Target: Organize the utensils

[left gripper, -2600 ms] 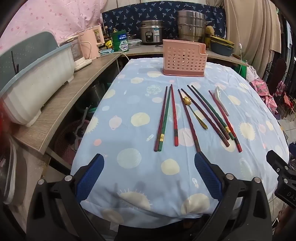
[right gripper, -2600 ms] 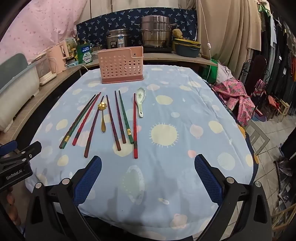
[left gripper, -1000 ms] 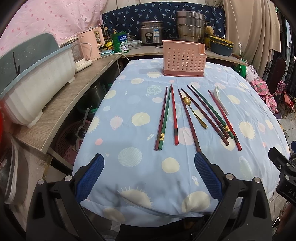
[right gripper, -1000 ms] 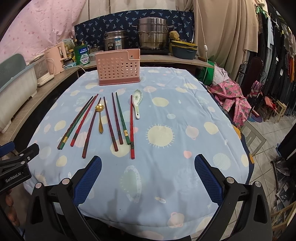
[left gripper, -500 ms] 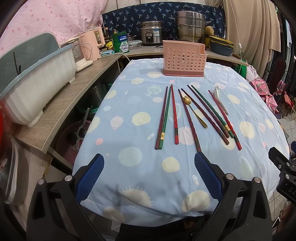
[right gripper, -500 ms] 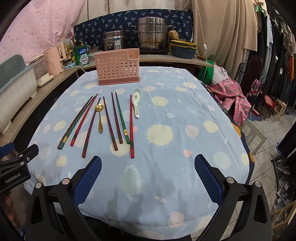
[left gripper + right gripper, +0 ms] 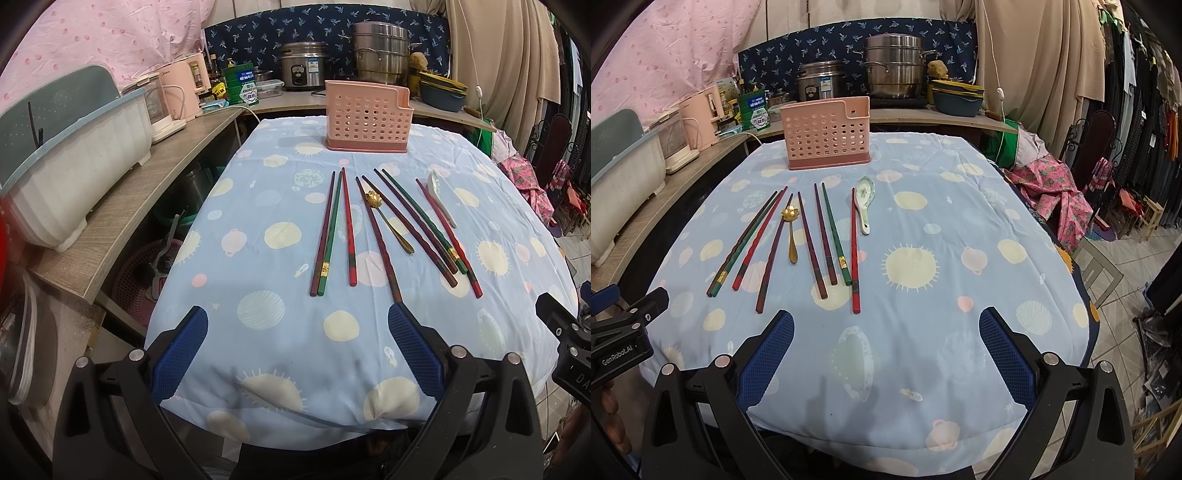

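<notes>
Several red, maroon and green chopsticks (image 7: pixel 349 225) (image 7: pixel 825 236) lie side by side on the blue patterned tablecloth (image 7: pixel 280 206) (image 7: pixel 960 229). Among them rests a gold spoon (image 7: pixel 388 218) (image 7: pixel 791 232); a white ceramic spoon (image 7: pixel 439 195) (image 7: pixel 865 203) lies at their right. A pink perforated utensil holder (image 7: pixel 367 116) (image 7: pixel 827 133) stands upright at the far end. My left gripper (image 7: pixel 297 350) hangs open at the near table edge, short of the chopstick ends. My right gripper (image 7: pixel 886 350) is open too, near the front edge, with nothing between its fingers.
A wooden counter (image 7: pixel 122 206) runs along the left with a white-and-teal bin (image 7: pixel 74 173) and a pink kettle (image 7: pixel 184 88). Pots (image 7: pixel 894 70) and a rice cooker (image 7: pixel 822 83) stand behind the holder. Clothes and chairs (image 7: pixel 1108 184) crowd the right side.
Both grippers have drifted slightly forward toward the table; the utensils and holder have not moved.
</notes>
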`<act>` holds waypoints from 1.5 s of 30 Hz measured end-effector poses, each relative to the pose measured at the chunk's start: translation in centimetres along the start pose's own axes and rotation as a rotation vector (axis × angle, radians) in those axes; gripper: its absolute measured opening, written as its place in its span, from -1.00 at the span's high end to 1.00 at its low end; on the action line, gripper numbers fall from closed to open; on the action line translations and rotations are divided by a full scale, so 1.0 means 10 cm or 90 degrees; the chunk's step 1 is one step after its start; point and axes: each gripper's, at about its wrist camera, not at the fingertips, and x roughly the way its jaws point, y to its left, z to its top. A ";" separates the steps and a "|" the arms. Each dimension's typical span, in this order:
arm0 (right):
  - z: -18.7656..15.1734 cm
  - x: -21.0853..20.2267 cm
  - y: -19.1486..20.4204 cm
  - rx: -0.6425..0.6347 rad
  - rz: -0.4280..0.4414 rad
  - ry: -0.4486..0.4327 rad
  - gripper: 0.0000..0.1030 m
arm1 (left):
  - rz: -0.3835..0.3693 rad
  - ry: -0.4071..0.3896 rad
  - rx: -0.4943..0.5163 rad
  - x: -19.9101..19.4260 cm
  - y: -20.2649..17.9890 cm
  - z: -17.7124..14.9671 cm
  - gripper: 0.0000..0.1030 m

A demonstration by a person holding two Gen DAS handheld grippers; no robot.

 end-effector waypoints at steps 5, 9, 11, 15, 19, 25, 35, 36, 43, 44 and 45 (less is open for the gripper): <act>0.00 0.00 0.00 0.000 0.000 0.001 -0.87 | 0.000 0.000 0.000 0.00 0.00 0.00 -0.82; 0.00 0.00 0.00 0.000 0.000 0.001 -0.87 | 0.000 0.000 -0.001 0.00 0.00 0.00 -0.82; 0.00 0.00 0.00 0.000 0.001 0.001 -0.87 | 0.000 0.000 0.000 0.00 0.00 0.00 -0.82; 0.00 0.00 0.00 0.000 0.000 0.000 -0.87 | 0.000 0.000 0.000 0.00 0.00 0.00 -0.82; 0.00 0.00 0.00 0.000 0.001 0.000 -0.87 | 0.000 0.000 0.000 0.00 0.00 0.00 -0.82; 0.00 0.00 -0.01 0.001 0.001 0.001 -0.87 | 0.000 0.000 -0.001 0.00 0.00 0.00 -0.82; -0.02 0.01 -0.01 0.004 0.001 0.002 -0.87 | -0.007 0.006 -0.009 0.01 0.02 -0.01 -0.82; -0.03 0.01 -0.02 0.006 0.001 0.003 -0.87 | -0.009 0.007 -0.011 0.01 0.04 -0.01 -0.82; -0.04 0.11 -0.07 0.019 -0.001 0.016 -0.87 | -0.020 0.023 -0.039 0.18 0.19 0.03 -0.82; -0.04 0.13 -0.08 0.021 0.000 0.019 -0.87 | -0.016 0.027 -0.043 0.23 0.21 0.04 -0.82; -0.04 0.15 -0.09 0.023 0.000 0.022 -0.87 | -0.012 0.030 -0.046 0.29 0.23 0.05 -0.82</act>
